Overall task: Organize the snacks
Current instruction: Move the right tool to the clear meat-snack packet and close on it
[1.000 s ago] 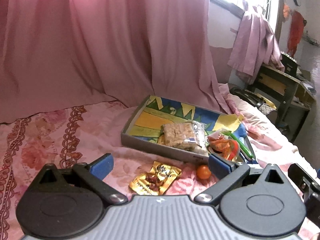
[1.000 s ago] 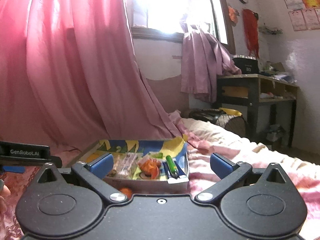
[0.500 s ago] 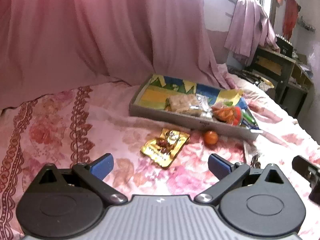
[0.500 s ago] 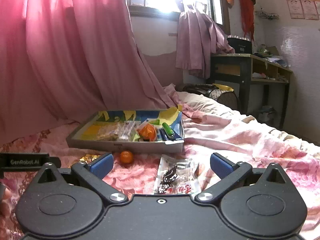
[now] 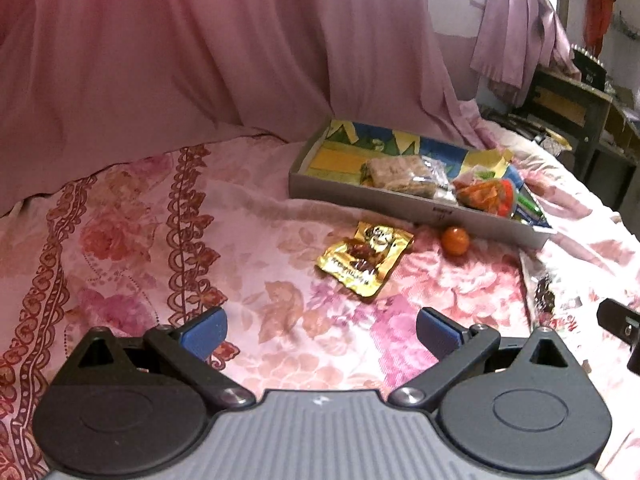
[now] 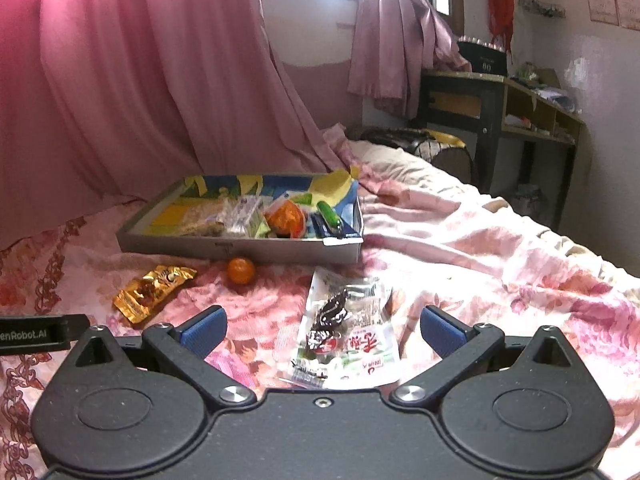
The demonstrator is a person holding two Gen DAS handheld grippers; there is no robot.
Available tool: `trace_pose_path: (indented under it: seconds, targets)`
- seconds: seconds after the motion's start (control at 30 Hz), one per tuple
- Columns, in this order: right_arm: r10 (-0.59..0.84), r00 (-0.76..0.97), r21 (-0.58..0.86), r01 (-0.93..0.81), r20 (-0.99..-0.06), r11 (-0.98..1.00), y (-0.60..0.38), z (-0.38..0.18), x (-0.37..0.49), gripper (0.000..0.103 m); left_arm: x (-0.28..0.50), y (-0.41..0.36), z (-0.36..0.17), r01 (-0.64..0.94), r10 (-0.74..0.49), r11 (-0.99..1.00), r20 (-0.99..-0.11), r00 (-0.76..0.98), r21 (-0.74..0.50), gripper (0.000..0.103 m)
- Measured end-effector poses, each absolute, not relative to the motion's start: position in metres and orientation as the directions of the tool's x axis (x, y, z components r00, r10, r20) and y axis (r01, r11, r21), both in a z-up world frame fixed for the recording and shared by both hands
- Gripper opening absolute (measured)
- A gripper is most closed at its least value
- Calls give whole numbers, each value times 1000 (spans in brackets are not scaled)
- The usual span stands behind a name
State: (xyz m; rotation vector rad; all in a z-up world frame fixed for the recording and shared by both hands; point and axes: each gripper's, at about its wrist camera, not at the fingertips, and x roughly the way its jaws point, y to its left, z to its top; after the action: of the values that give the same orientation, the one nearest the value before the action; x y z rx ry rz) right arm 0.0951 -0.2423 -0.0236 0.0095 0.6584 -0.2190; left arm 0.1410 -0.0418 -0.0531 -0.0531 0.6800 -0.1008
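Left view: your left gripper (image 5: 318, 330) is spread wide and empty; the gold pouch (image 5: 363, 257) lies ahead, slightly right, beside the tray (image 5: 404, 204). Right view: your right gripper (image 6: 320, 330), equally spread and empty, frames the clear packet (image 6: 346, 330), long axis pointing away, so right is nearer.

- A shallow grey tray (image 6: 240, 246) with a colourful lining sat on the bed, holding several wrapped snacks.
- A gold packet (image 5: 364, 258) lay flat before it.
- A small orange ball (image 6: 241, 271) rested just beside the tray's front wall.
- A clear packet (image 6: 346, 334) lay flat nearby.
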Motion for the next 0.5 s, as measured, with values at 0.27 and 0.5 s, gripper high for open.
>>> trace_pose_path:
  seconds: [0.27,0.5]
  targets:
    - [-193,741,-53,208,-643,977,-245,-28,101,102,142,-46,-59,82,-102,995,-648,755,-60,102]
    - [-129,707,18,196,-695,980,-257,-30,112,102,148,-53,-58,106,-103,994,-657,747,-36,102]
